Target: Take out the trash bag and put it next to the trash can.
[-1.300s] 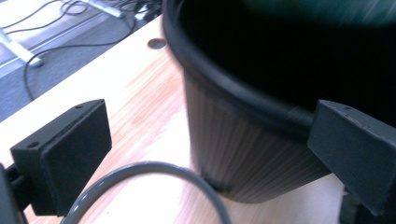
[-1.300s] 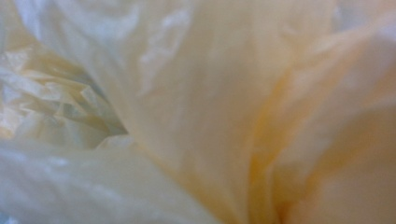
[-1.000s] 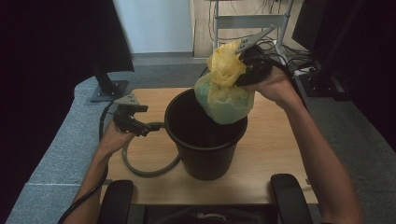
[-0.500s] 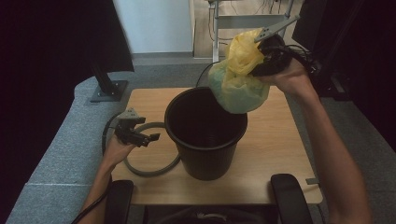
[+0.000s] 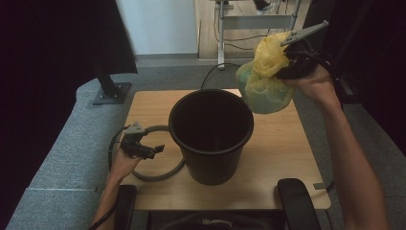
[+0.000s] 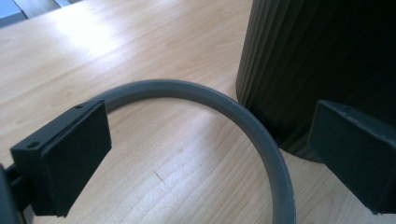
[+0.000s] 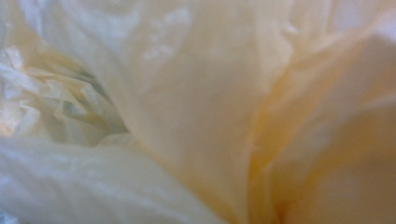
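Carried rightward off the black bin, the yellow bag is apparently clamped in the right claw; setting down follows. Left claw, wide, is lowered toward the grey ring.

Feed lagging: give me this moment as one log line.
right gripper: shut on yellow bag, right of black bin | left gripper: open, near grey ring

The high view looks forward and down over the wooden table. The left gripper view sits low and close, sharing the black bin. The right gripper view presses against the yellow bag.
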